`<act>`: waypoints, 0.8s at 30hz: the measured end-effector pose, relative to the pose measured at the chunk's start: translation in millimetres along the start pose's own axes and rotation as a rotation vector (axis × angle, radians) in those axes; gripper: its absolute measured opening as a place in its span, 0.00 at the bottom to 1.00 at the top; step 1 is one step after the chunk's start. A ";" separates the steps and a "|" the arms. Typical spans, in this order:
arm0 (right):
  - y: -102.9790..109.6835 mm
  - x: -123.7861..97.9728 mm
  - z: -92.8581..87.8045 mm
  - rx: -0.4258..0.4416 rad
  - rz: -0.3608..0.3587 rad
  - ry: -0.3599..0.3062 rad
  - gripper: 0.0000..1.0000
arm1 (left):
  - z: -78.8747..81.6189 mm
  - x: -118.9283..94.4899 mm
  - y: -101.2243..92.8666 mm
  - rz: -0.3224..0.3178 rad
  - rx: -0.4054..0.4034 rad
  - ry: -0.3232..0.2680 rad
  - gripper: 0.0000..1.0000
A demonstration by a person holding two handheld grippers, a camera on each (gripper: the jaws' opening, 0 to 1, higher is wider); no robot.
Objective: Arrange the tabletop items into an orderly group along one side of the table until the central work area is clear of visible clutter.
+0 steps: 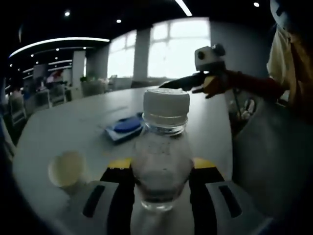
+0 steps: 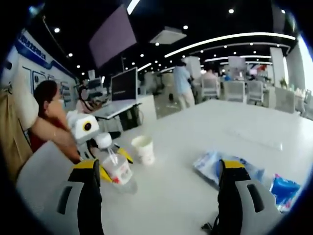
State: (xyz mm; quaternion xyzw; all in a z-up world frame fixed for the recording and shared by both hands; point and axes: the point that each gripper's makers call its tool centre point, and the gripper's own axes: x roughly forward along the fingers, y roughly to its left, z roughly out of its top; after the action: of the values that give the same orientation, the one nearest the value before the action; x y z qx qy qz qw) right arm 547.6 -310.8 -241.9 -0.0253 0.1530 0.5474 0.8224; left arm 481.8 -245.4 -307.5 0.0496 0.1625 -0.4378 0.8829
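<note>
- The left gripper [image 1: 160,188] is pinching a clear bottle [image 1: 161,156] with a white cap; its jaws press the bottle's lower body from both sides, and the bottle stands upright between them.
- In the right gripper view, the same bottle [image 2: 115,166] tilts a little, low over the table [image 2: 205,127] near its edge; whether its base touches the top I cannot tell.
- The paper cup [image 2: 144,149] stands just beside the bottle, on its far side. In the left gripper view, the cup [image 1: 67,169] is left of the bottle.
- The right gripper [image 2: 159,196] has its jaws spread wide with nothing between them. In the left gripper view, this gripper [image 1: 188,84] hangs beyond the bottle, above the table.
- A blue packet [image 1: 124,127] lies flat just behind the bottle.
- In the right gripper view, blue wrappers [image 2: 230,169] lie well apart from the bottle, by the right jaw, with another blue piece [image 2: 285,188] further out.
- Judgement: the task looks partly done. Bottle and cup are close to forming a group at one edge; the blue wrappers are left to gather beside them, likely work for the free right gripper.
</note>
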 end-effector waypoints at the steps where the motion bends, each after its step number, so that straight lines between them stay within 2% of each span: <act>1: -0.2 3.3 0.8 0.000 -0.001 0.000 0.99 | -0.2 0.1 -1.1 -0.022 0.008 0.006 0.41; 2: -0.1 5.0 1.4 -0.001 -0.002 -0.001 0.99 | -0.3 0.2 -2.3 -0.037 0.012 0.009 0.41; 3: 0.0 9.4 3.3 -0.002 -0.006 -0.003 0.99 | -0.6 0.3 -4.4 -0.079 0.027 0.016 0.41; 7: -0.7 25.2 10.0 -0.003 -0.007 -0.026 0.99 | -0.7 -0.2 -5.4 -0.146 0.045 0.027 0.41; 12: -4.6 48.1 8.6 -0.013 -0.014 -0.023 0.97 | -1.6 -2.1 -7.9 -0.231 0.076 0.029 0.41; 18: -4.4 74.7 0.9 -0.042 0.001 -0.003 0.95 | -2.5 -4.4 -9.8 -0.299 0.089 0.016 0.41; 24: -1.2 100.9 -17.0 -0.036 0.050 0.041 0.94 | -2.8 -7.3 -8.8 -0.336 0.076 0.015 0.41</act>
State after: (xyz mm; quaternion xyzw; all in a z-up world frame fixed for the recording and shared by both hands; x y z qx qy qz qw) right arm 580.5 -224.8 -286.4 -0.0473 0.1604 0.5700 0.8045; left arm 470.1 -244.6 -307.3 0.0583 0.1582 -0.5845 0.7937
